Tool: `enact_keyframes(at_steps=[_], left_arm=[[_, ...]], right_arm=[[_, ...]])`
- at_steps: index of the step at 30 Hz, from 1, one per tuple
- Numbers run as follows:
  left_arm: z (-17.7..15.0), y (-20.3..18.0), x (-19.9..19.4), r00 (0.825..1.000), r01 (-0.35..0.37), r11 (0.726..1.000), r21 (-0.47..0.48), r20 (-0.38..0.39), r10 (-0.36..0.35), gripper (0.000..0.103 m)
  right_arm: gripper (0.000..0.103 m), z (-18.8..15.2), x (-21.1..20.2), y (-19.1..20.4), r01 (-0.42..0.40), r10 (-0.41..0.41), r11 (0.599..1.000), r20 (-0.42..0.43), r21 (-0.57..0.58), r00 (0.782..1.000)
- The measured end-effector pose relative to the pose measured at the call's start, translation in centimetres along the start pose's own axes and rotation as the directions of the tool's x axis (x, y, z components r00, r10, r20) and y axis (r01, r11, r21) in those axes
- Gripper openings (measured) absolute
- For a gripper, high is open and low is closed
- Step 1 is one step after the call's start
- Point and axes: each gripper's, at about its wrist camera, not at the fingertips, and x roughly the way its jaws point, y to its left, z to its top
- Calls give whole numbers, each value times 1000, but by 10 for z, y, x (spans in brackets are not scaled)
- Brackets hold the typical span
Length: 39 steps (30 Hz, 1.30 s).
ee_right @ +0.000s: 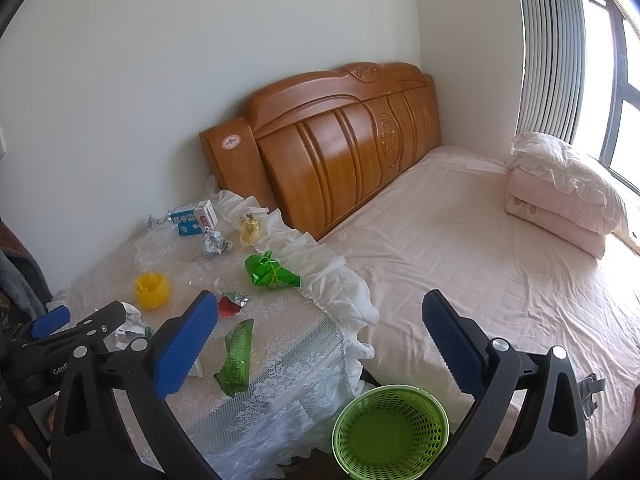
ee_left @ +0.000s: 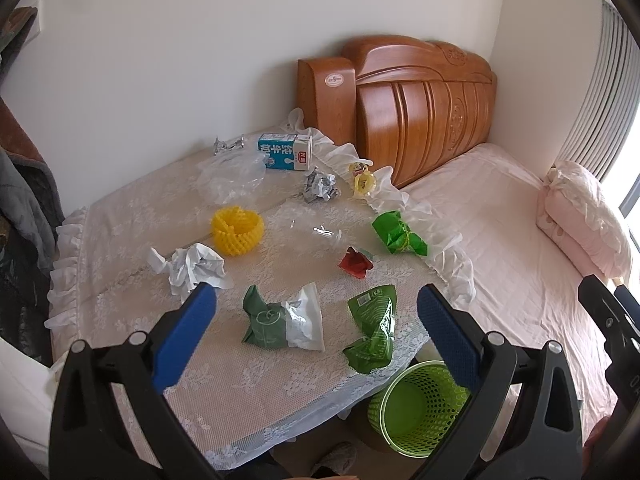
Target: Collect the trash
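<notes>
Trash scattered across desk: milk carton at far edge, crumpled paper near left edge, snack bag at near right corner. Bin on floor below that corner, bed beside the desk's right edge.

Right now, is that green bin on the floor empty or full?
Empty. The bin stands upright, and the right wrist view shows its bare green bottom; the trash is all on the table.

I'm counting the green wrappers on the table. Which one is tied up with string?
The bright green wrapper by the table's frilly edge nearest the bed; yellow string binds its middle. The other two lie untied.
</notes>
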Motion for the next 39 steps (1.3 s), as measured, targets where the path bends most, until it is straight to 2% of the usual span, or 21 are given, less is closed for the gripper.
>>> enact_keyframes(at_steps=[39], left_arm=[[-7, 15, -9, 1000, -28, 1000, -9, -3, 28, 97]], right_arm=[[101, -3, -9, 14, -21, 21, 1000, 10, -17, 1000]])
